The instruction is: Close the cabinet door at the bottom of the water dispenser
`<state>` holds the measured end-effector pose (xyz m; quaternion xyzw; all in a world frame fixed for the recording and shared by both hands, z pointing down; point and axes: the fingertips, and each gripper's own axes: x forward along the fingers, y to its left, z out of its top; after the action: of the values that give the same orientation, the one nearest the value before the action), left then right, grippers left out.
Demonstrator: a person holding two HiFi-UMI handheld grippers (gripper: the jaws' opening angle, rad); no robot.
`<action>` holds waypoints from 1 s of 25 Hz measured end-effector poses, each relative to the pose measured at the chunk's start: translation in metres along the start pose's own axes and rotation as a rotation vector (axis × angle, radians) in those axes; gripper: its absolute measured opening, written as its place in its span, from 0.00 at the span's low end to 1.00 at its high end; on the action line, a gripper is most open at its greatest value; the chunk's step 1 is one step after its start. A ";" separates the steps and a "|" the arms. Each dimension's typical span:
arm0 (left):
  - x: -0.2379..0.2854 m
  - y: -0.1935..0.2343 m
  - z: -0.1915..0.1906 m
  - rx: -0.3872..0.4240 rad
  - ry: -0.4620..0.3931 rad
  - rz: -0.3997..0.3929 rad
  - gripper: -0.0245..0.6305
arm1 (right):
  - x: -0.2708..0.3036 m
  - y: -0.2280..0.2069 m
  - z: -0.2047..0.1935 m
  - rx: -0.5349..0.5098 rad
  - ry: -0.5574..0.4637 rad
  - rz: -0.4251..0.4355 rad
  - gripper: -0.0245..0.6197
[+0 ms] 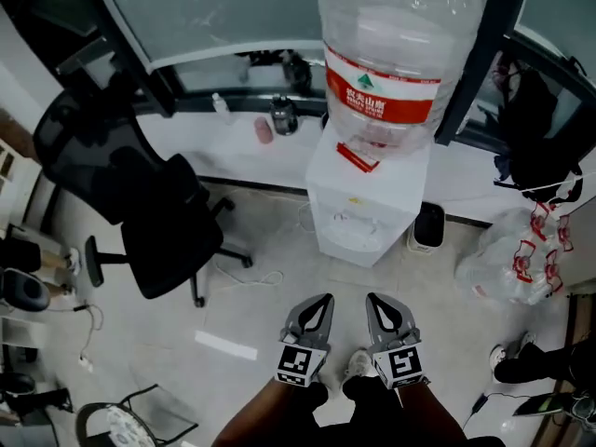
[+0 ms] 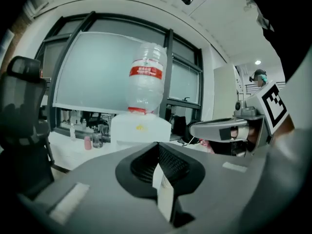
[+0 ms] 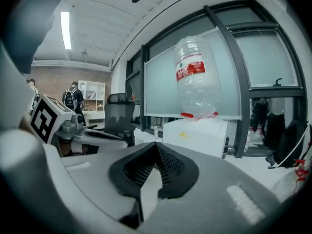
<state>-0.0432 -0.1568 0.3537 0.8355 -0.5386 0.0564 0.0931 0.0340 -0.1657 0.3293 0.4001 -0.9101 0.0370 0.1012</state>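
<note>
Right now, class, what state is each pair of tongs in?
Left tongs: closed, holding nothing.
Right tongs: closed, holding nothing.

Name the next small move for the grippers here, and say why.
Probably lower the right gripper toward the foot of the water dispenser. Both it and the left gripper are shut, empty and held short of the dispenser, level with its top in the gripper views; the cabinet door itself isn't visible.
</note>
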 end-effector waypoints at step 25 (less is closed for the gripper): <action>-0.073 -0.023 0.132 0.072 -0.119 0.028 0.06 | -0.056 0.018 0.129 -0.093 -0.115 -0.001 0.04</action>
<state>-0.0530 -0.1115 0.2086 0.8325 -0.5525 0.0274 0.0301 0.0371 -0.1322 0.1918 0.3970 -0.9149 -0.0286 0.0672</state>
